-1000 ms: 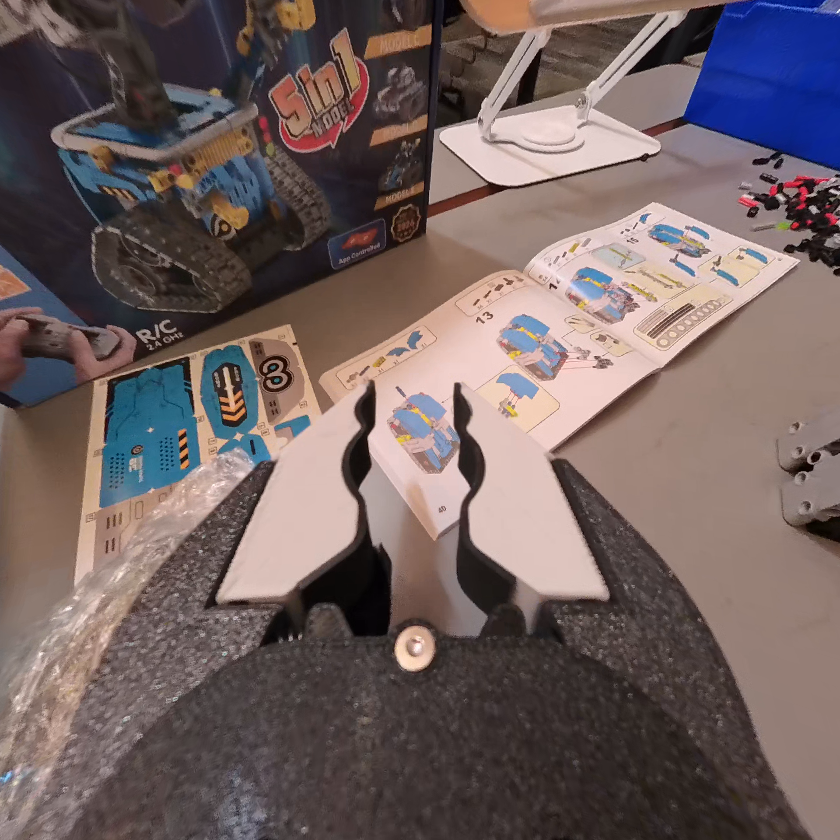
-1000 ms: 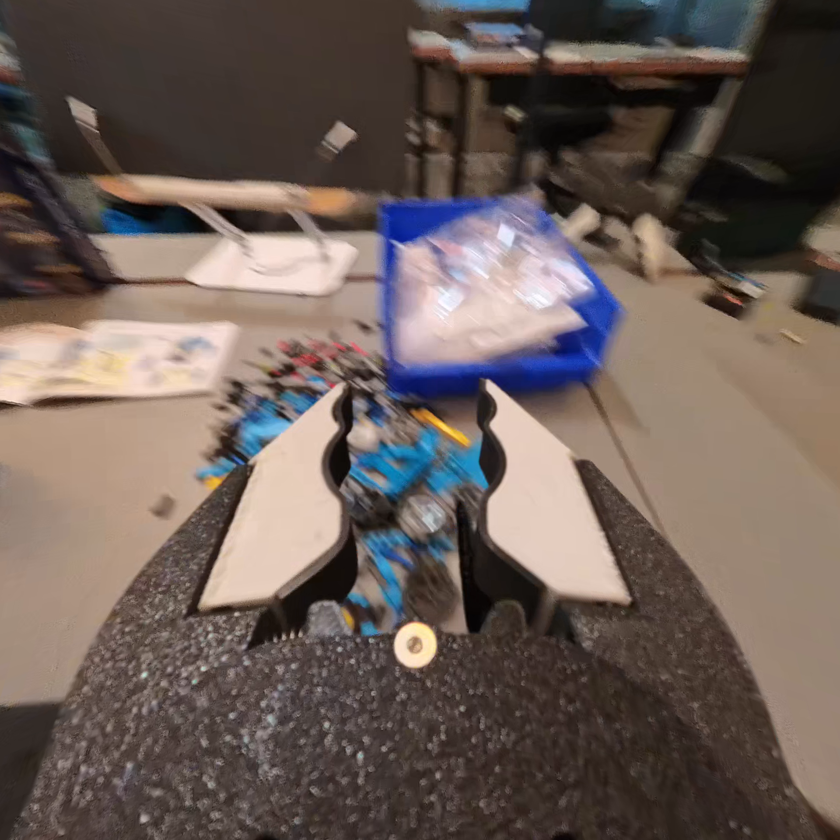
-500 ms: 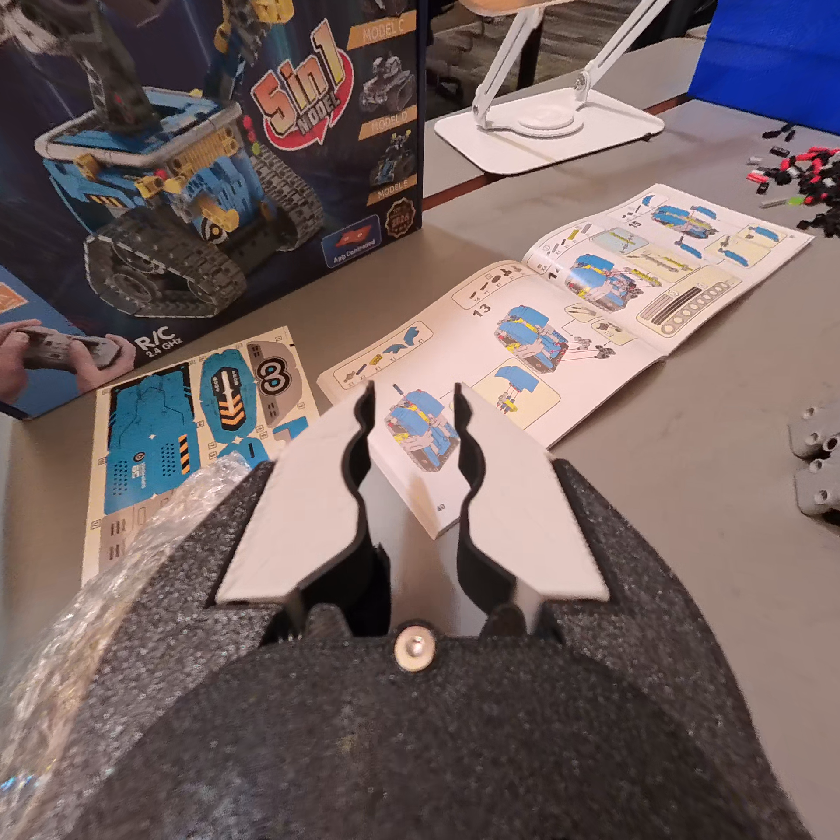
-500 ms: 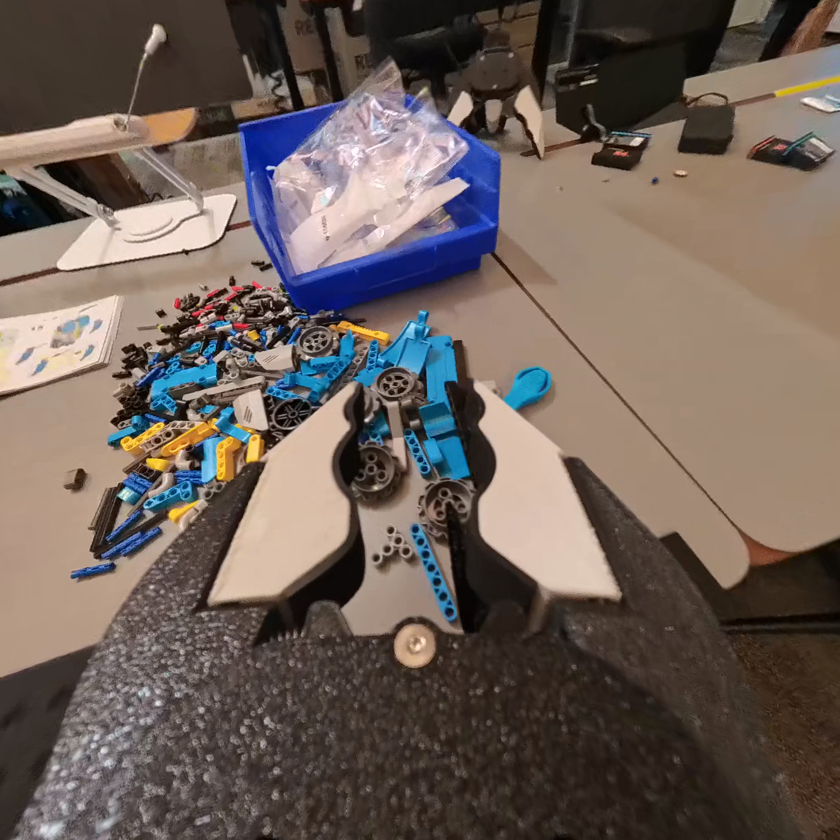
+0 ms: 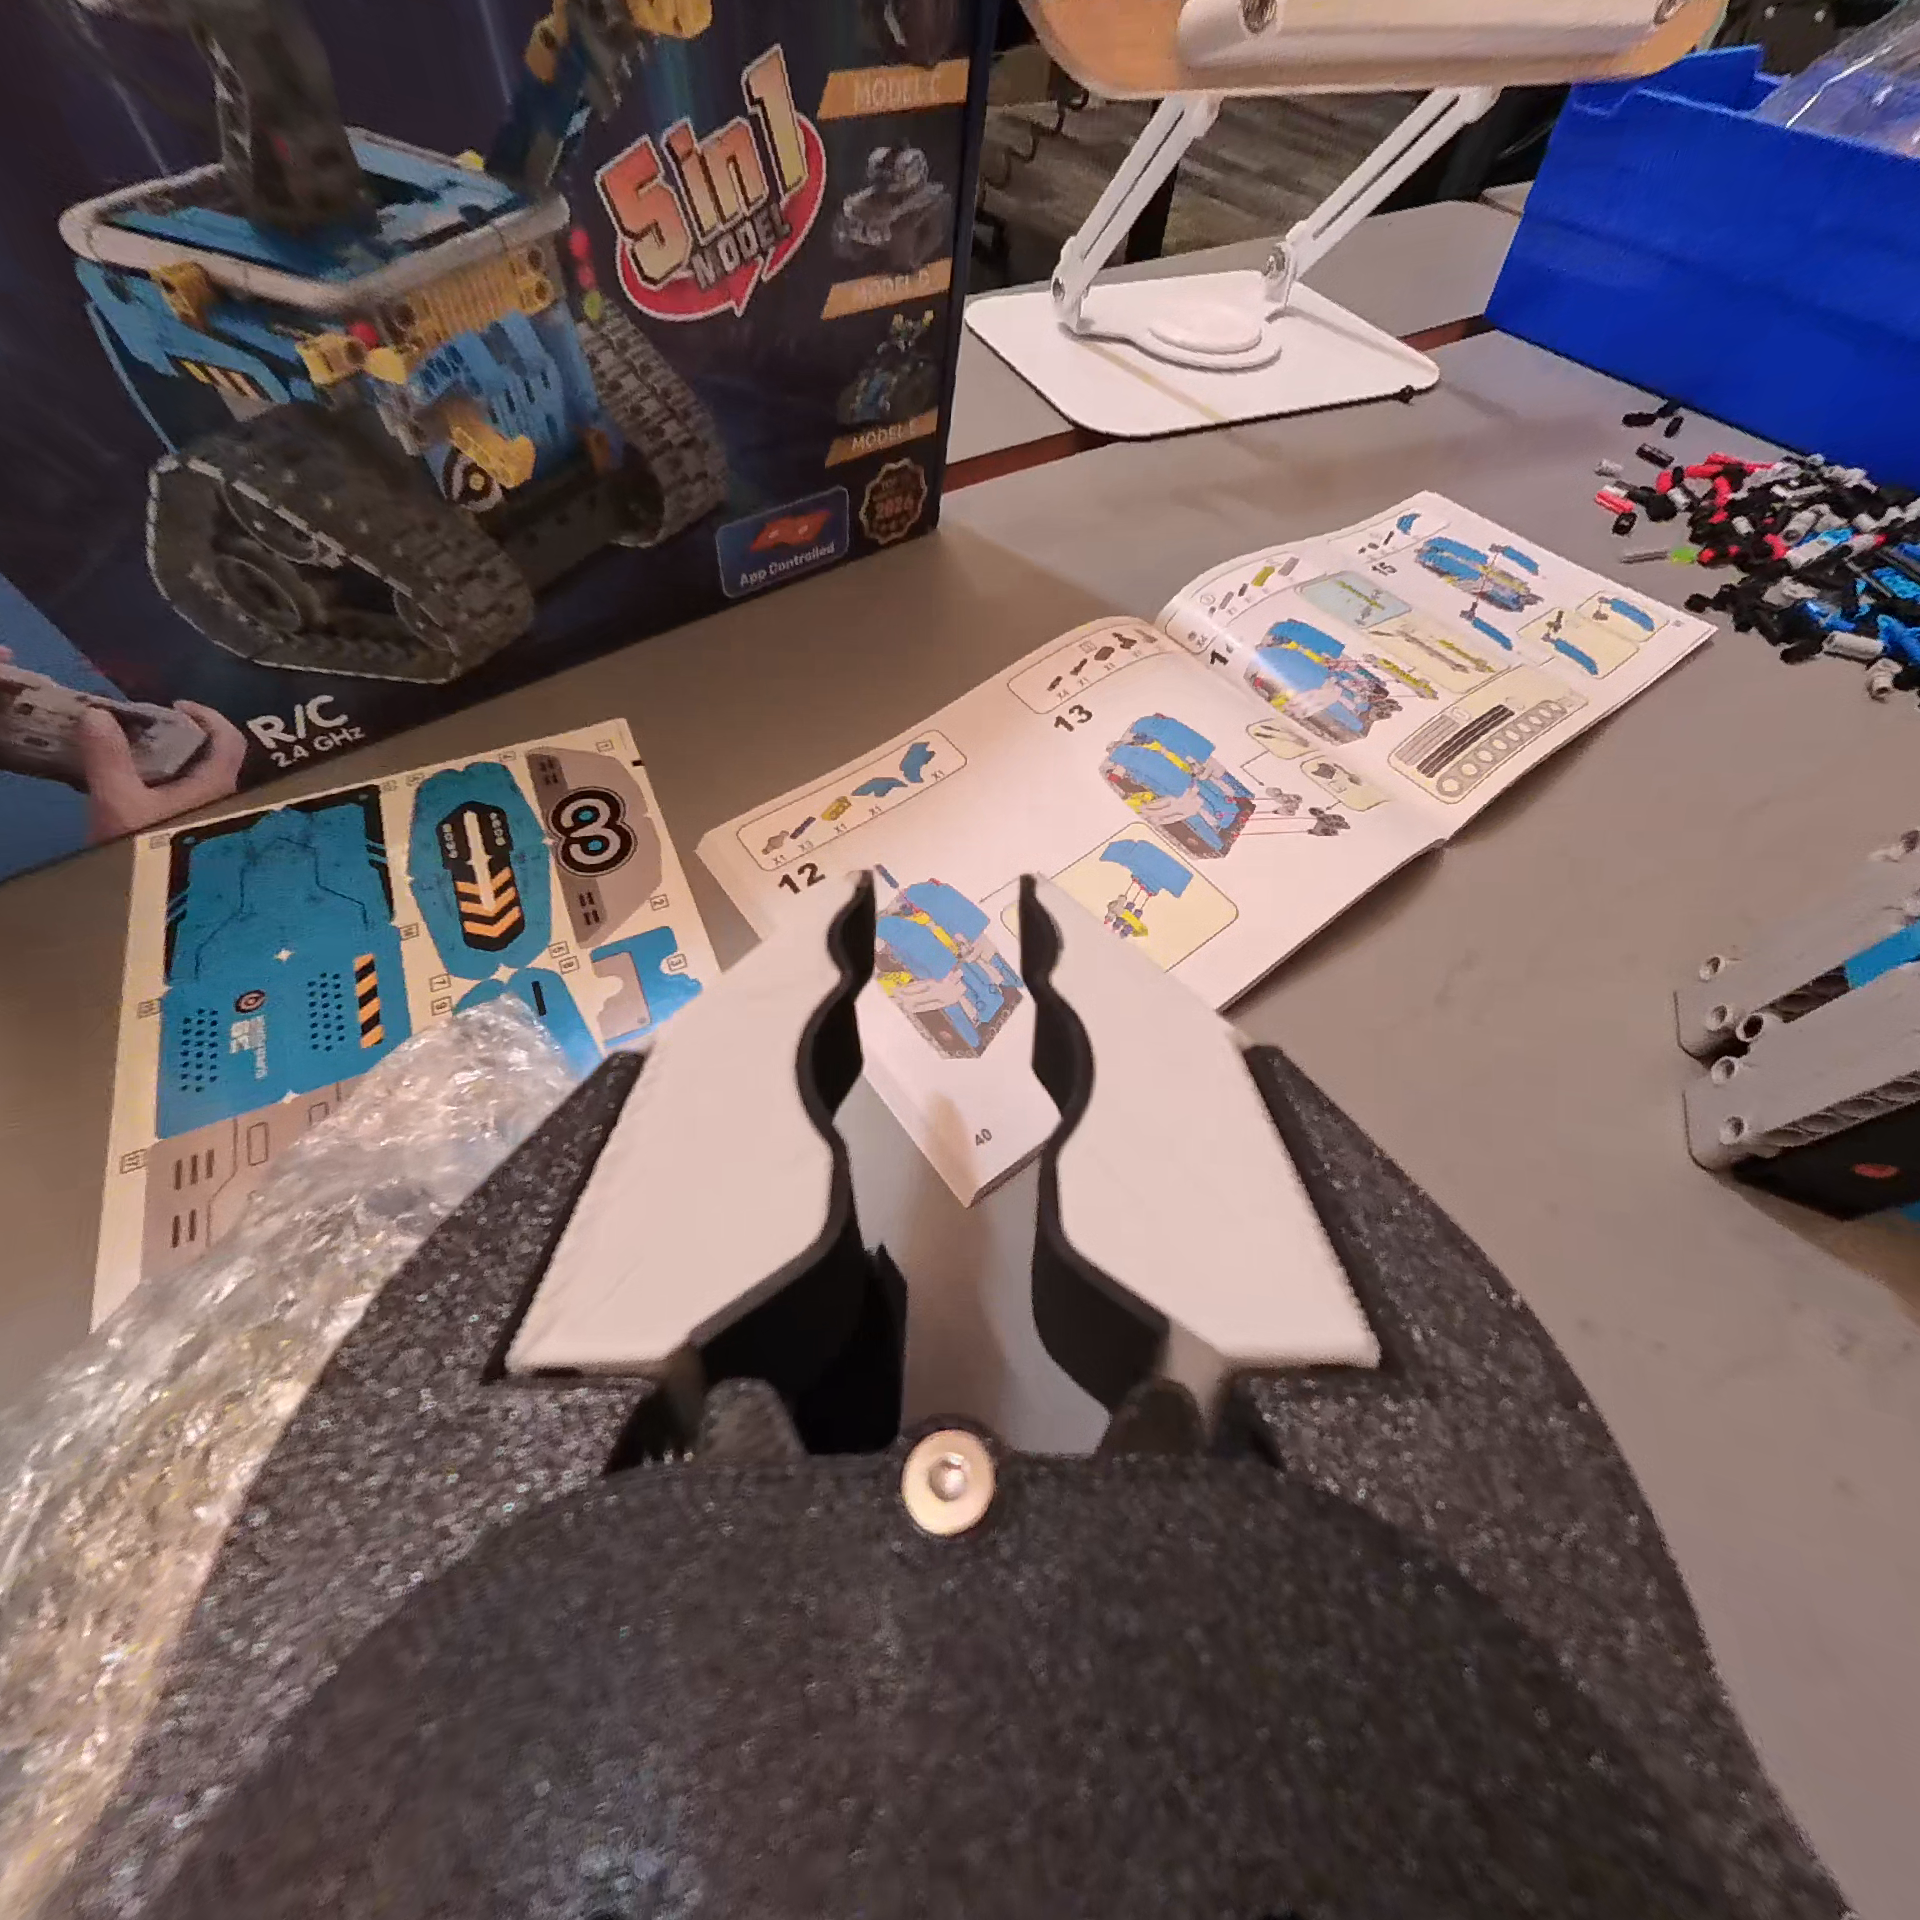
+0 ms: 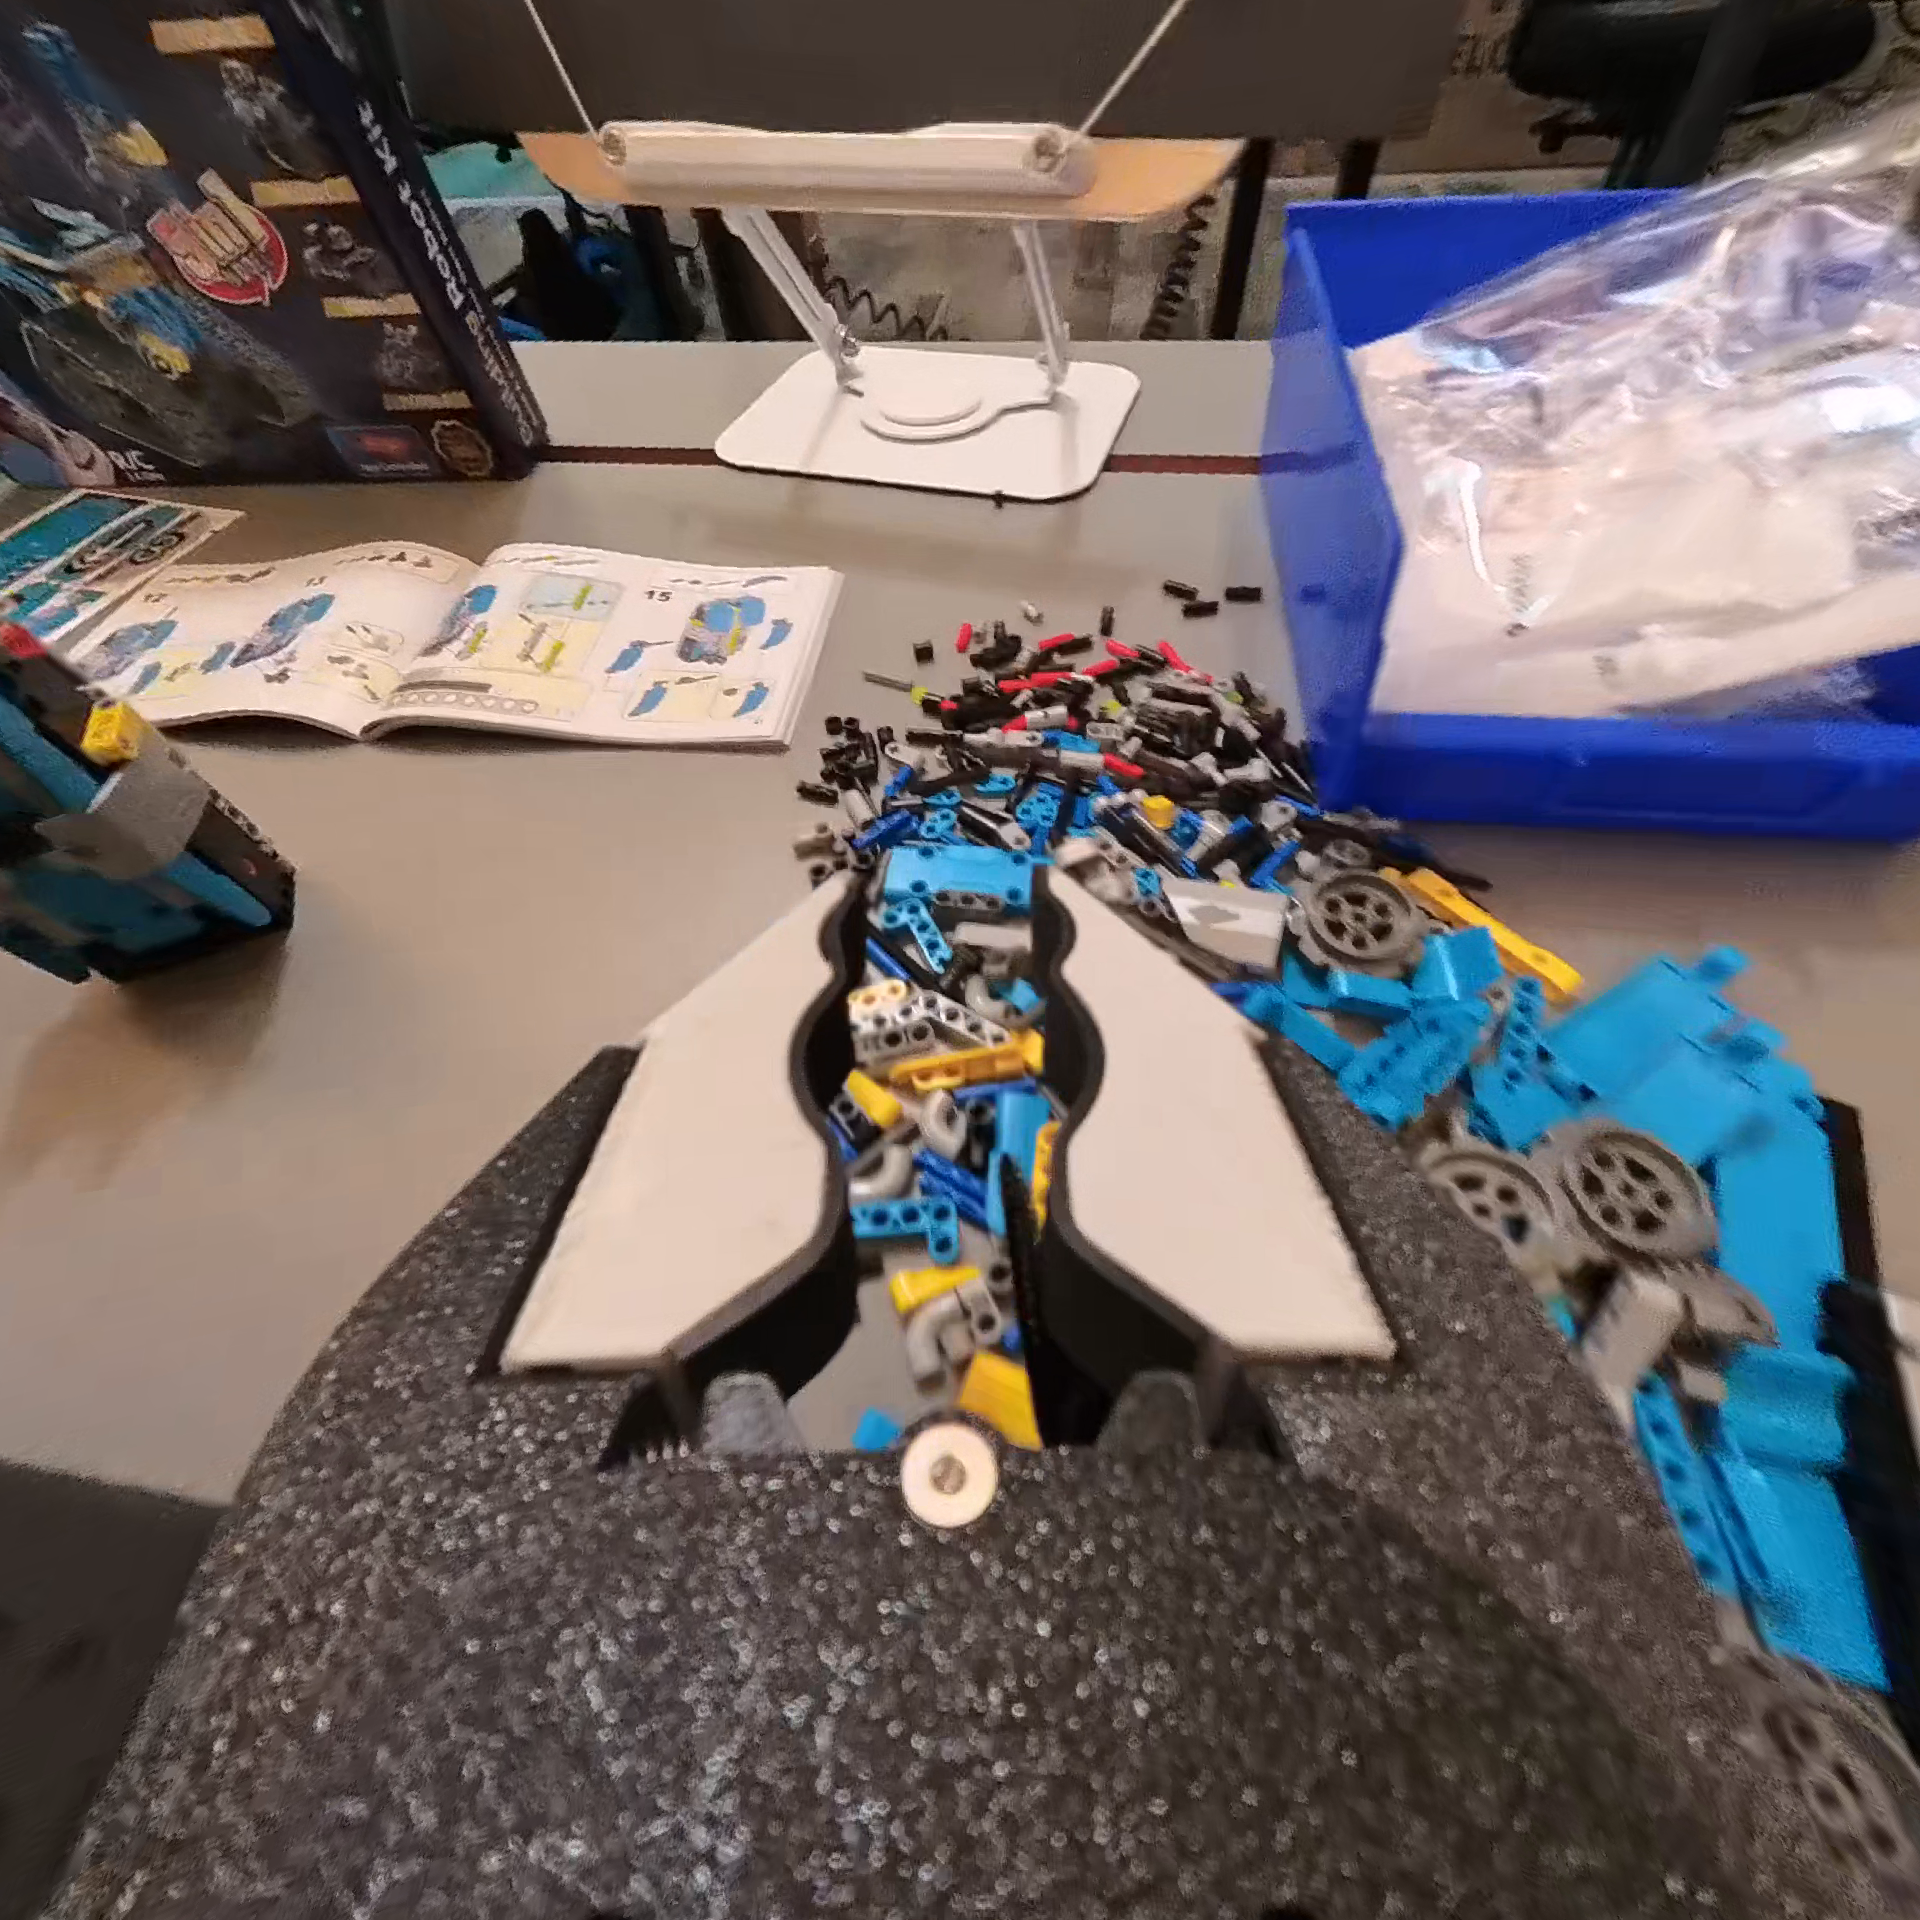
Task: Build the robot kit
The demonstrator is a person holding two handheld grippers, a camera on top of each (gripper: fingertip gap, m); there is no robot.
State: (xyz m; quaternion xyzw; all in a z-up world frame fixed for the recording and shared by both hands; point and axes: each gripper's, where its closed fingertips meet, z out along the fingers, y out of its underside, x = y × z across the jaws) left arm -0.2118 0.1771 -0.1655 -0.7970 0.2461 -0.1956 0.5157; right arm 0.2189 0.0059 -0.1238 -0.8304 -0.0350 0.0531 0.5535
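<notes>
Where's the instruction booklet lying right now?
The instruction booklet lies open on the grey table, just ahead of the left tongs, between the sticker sheet and the pile of loose bricks.

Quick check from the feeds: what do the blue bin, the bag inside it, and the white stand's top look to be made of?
Blue bin: likely rigid moulded plastic, with a uniform colour, a slight sheen and thick straight walls.
Bag: thin clear plastic film, crinkled and glinting, with its contents showing through.
White stand: the base and legs look like painted metal or plastic; I cannot tell which. Its top board shows a tan edge, possibly wood.
</notes>
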